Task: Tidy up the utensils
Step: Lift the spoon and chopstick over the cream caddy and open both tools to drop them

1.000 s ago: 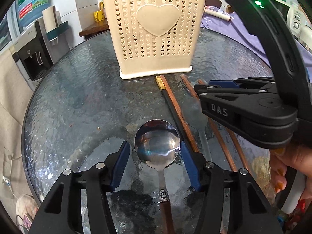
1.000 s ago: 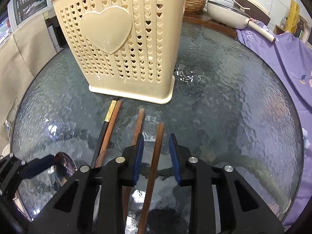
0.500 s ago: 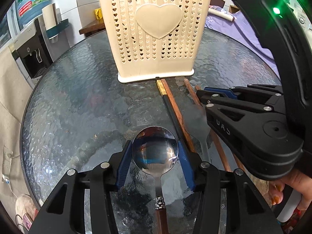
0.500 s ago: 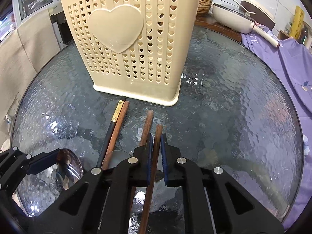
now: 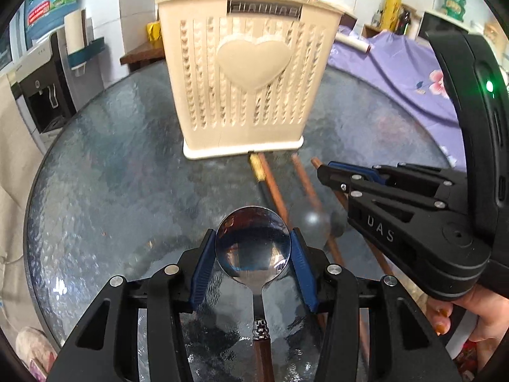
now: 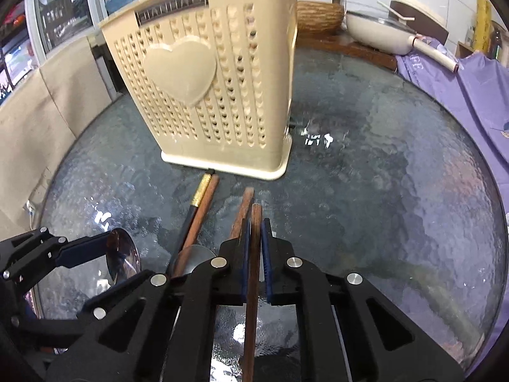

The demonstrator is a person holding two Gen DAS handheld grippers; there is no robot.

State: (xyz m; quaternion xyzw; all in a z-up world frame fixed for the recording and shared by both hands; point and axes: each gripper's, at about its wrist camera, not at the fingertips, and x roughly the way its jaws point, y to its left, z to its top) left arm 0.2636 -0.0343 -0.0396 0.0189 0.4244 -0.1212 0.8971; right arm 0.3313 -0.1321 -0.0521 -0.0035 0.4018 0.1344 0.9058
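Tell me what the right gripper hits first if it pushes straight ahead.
Probably the cream holder: the right gripper, shut on a brown chopstick, points toward its base, with glass table between. Depth is unclear.

Water dispenser (image 5: 38, 95) at left edge; white pan (image 6: 378, 33) upper right beside wicker basket (image 6: 318, 16); purple floral cloth (image 5: 413, 73) at right.
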